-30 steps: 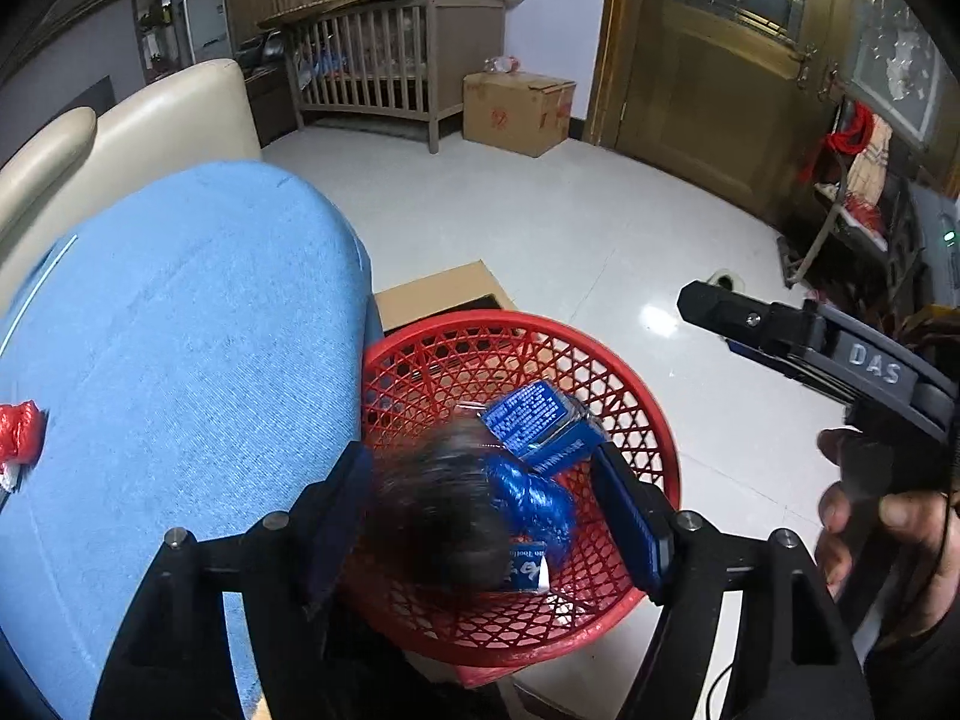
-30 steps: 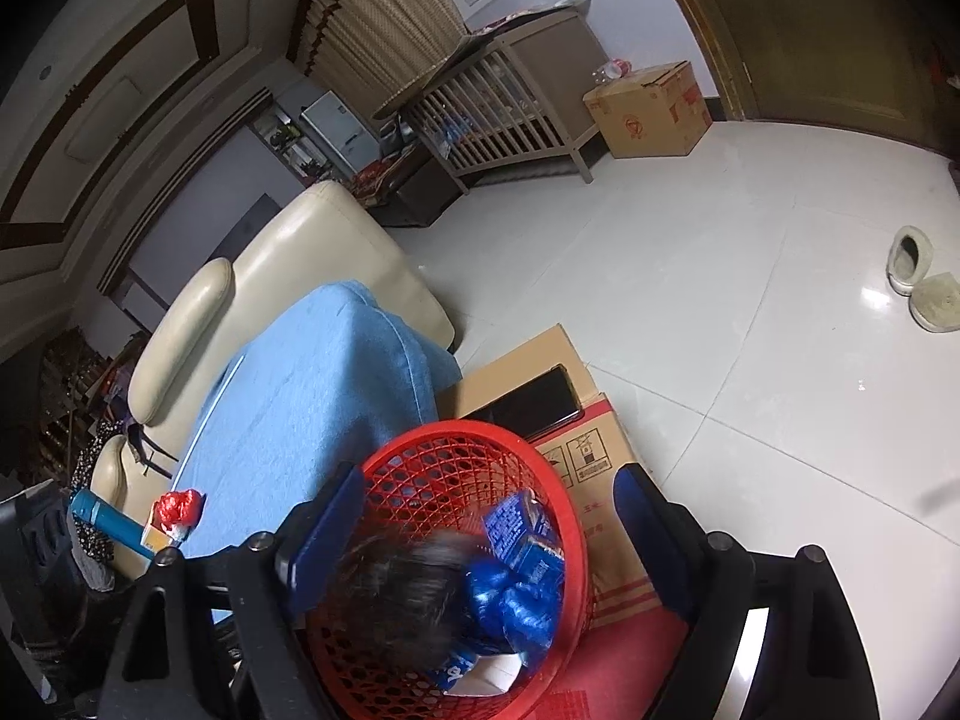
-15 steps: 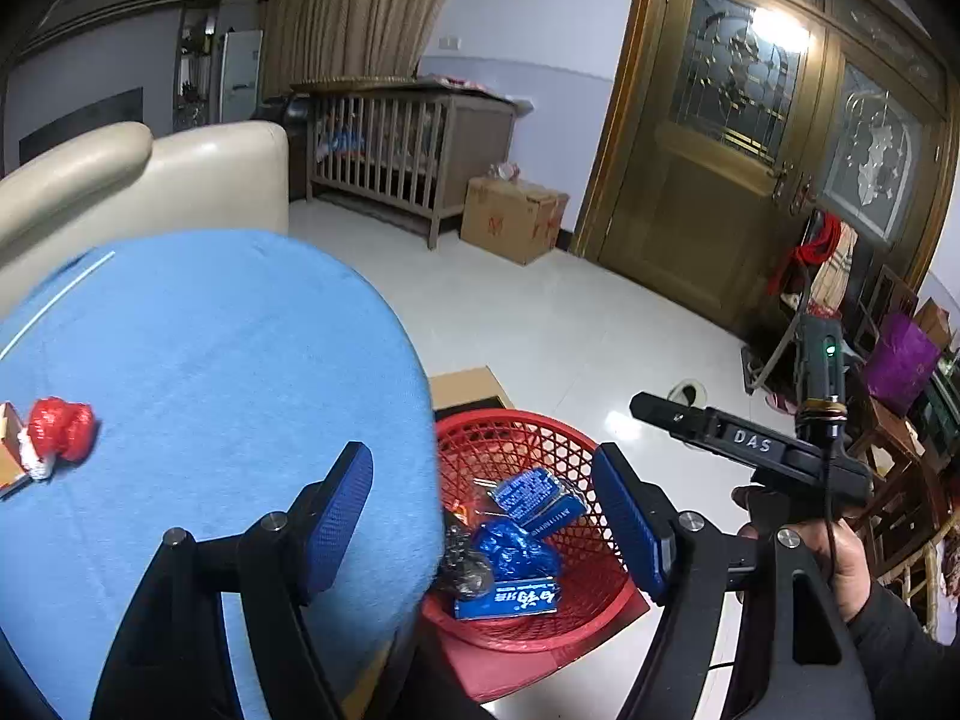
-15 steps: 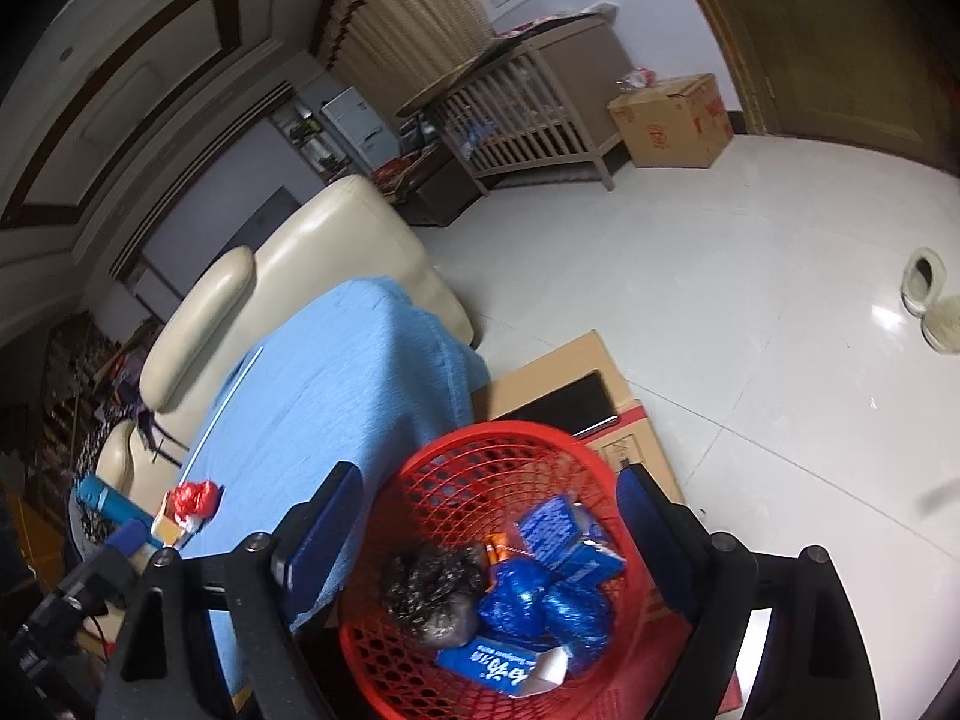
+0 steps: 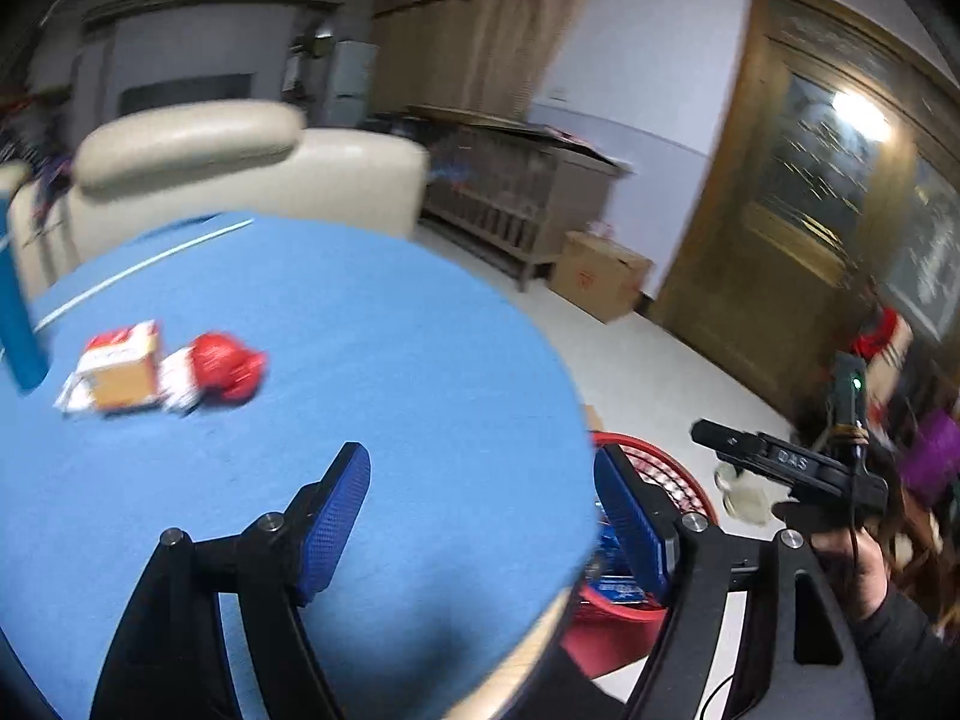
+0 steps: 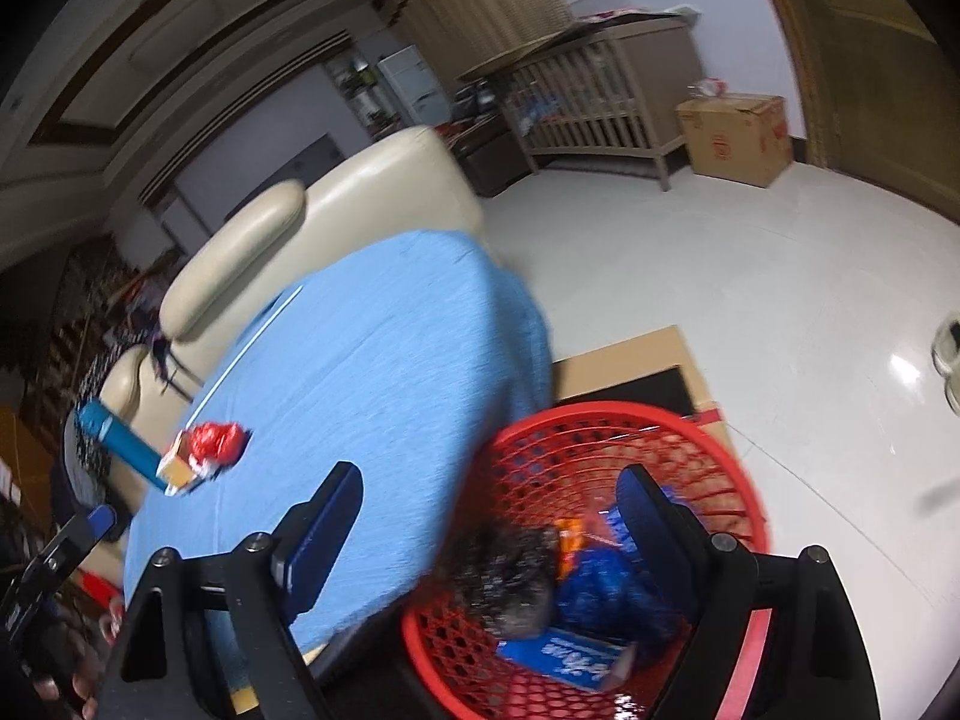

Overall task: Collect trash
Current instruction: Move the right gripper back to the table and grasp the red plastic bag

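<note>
**K:** Left wrist view: left gripper point(image 5: 480, 510) has its jaws spread wide with nothing between them, hanging over the blue table point(image 5: 360, 360) near the rim. Blue pads point(image 5: 333, 519) both bare.

**M:** Trash on the table?

**K:** Yes. Red crumpled wrapper point(image 5: 225, 366) at about 10 o'clock from the gripper, well apart from it. Touching its left side is a small carton point(image 5: 123, 369), orange-brown with a red and white top, with white scraps under it. Blue cylinder point(image 5: 18, 324) stands upright at 9 o'clock, near the frame edge. Frame is motion-blurred, so no print is readable.

**M:** Bin?

**K:** Red basket point(image 5: 678, 480) on the floor just beside the table edge, at 3 o'clock, mostly hidden behind the right finger. Right wrist view shows it better: red basket point(image 6: 708, 438) holds a black bag point(image 6: 510, 576), blue wrappers point(image 6: 606, 594) and a flat blue packet point(image 6: 564, 657). It sits on a flattened cardboard box point(image 6: 618, 354).

**M:** Right gripper?

**K:** Right gripper point(image 6: 486, 534) is also spread wide and empty, straddling the table rim and the basket: left finger over the cloth, right finger over the basket. In the left view it shows at 3 o'clock, held in a hand point(image 5: 852, 558), above the floor beyond the basket.

**M:** Background?

**K:** Cream sofa point(image 6: 360, 180) behind the table, wooden crib point(image 6: 600, 96) and a cardboard box point(image 6: 735, 138) against the far wall at 1 o'clock.
</note>
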`<action>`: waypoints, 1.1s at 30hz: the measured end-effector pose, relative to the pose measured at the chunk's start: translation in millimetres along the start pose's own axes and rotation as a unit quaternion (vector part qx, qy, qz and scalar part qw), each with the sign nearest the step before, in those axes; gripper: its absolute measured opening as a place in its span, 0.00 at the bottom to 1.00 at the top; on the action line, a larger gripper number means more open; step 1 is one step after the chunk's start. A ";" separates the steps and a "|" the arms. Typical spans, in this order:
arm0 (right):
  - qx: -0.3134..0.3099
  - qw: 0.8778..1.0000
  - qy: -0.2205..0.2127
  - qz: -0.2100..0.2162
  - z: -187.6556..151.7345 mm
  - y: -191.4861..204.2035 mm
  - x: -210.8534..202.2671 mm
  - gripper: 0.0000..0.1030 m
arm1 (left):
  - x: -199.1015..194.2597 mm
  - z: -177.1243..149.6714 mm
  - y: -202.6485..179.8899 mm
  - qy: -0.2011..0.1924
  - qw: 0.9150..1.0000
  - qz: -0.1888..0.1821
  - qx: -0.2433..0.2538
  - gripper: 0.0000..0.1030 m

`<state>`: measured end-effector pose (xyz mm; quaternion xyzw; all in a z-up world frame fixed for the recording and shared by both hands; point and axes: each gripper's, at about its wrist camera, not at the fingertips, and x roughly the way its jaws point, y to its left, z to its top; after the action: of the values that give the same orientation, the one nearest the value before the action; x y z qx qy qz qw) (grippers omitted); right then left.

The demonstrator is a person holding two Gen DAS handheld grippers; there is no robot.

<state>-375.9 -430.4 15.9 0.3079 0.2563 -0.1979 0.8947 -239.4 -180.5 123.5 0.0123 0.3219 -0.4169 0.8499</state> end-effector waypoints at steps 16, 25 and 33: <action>-0.135 0.986 0.079 0.052 -25.8 156.5 84.3 0.86 | -40.8 -34.2 118.4 -0.034 0.992 0.077 -0.097 0.77; -0.194 0.973 0.112 0.059 -41.0 228.2 133.5 0.86 | -46.3 -54.4 183.5 -0.025 0.979 0.136 -0.148 0.77; -0.188 0.969 0.128 0.099 -23.8 284.9 187.2 0.86 | -43.7 -61.0 207.2 -0.014 0.973 0.153 -0.170 0.77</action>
<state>-90.2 -243.1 19.2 0.1812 0.3689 -0.0154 0.9115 -143.1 2.9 48.2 -0.0894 0.3704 -0.2209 0.8978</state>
